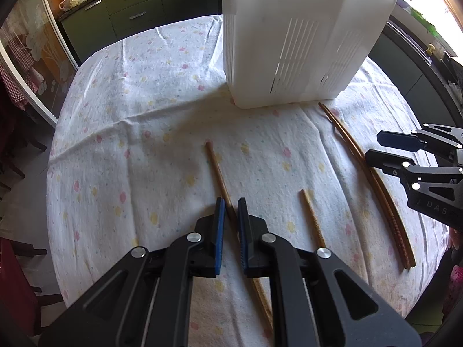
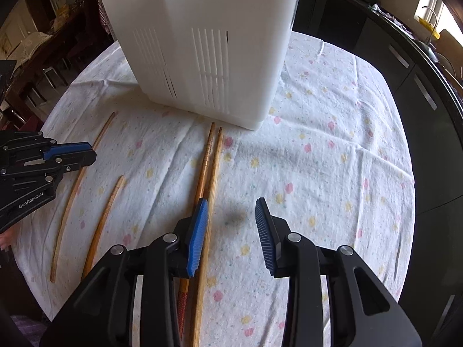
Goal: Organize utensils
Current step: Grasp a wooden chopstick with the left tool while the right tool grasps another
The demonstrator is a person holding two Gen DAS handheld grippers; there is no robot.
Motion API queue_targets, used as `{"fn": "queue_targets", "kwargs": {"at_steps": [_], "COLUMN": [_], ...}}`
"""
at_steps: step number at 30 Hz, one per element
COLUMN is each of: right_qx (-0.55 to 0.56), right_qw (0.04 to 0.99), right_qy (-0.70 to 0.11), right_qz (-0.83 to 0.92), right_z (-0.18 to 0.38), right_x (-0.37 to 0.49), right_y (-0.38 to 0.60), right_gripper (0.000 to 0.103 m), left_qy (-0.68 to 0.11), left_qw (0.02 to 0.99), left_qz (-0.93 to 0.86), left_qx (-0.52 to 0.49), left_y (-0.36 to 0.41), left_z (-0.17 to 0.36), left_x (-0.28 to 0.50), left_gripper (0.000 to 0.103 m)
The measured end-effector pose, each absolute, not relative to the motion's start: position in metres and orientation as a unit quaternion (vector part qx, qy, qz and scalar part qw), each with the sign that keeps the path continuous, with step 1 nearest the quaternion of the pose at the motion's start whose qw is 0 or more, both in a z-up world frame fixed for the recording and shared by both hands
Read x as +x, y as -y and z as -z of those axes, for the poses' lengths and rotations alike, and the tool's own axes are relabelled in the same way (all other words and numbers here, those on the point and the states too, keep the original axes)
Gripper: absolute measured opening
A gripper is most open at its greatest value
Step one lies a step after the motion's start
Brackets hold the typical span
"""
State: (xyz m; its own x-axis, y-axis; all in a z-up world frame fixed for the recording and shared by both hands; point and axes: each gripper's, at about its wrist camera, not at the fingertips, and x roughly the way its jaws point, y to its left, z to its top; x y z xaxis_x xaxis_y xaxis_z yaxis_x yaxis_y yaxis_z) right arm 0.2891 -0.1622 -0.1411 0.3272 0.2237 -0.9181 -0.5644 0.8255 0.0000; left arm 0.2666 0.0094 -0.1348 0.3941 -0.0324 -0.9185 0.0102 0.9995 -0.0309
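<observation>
Left gripper (image 1: 230, 211) clamps, seemingly, a chopstick (image 1: 215, 167) running toward 12 o'clock; open, empty right gripper (image 2: 231, 217) has the chopstick pair (image 2: 209, 167) at 9 o'clock.

White slotted bin (image 2: 199, 43). Tablecloth (image 1: 139, 133): white, pink and yellow flower print. Chopsticks (image 2: 209, 167): light-brown wood, one reddish at lower end. Both grippers black, blue ribbed pads (image 2: 198, 237). Dark green cabinets (image 1: 121, 14).

Both grippers (image 1: 230, 211) (image 2: 231, 211) are black, skeletal linkages with silver pivot screws and ribbed blue pads (one is printed "GenRobot.AI").
</observation>
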Motion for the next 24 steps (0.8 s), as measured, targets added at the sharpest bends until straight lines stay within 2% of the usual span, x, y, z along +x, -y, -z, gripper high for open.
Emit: {"fn": "queue_targets", "kwargs": {"at_steps": [19,24], "right_qx": [-0.181,-0.184], "right_qw": [0.796,0.788], "right_qy": [-0.528,-0.534], "right_qz": [-0.234,-0.245], "right_z": [0.144,0.144], "right_x": [0.293,0.291], "right_y": [0.158,0.152], "right_gripper": [0.035,0.027], "left_qy": [-0.549,-0.554], "left_qw": [0.836,0.832], "left_qz": [0.013,0.013], "left_qx": [-0.009,-0.016], "left_y": [-0.009,-0.011], "left_z": [0.135,0.135], "left_x": [0.266,0.267], "left_gripper": [0.009,0.009]}}
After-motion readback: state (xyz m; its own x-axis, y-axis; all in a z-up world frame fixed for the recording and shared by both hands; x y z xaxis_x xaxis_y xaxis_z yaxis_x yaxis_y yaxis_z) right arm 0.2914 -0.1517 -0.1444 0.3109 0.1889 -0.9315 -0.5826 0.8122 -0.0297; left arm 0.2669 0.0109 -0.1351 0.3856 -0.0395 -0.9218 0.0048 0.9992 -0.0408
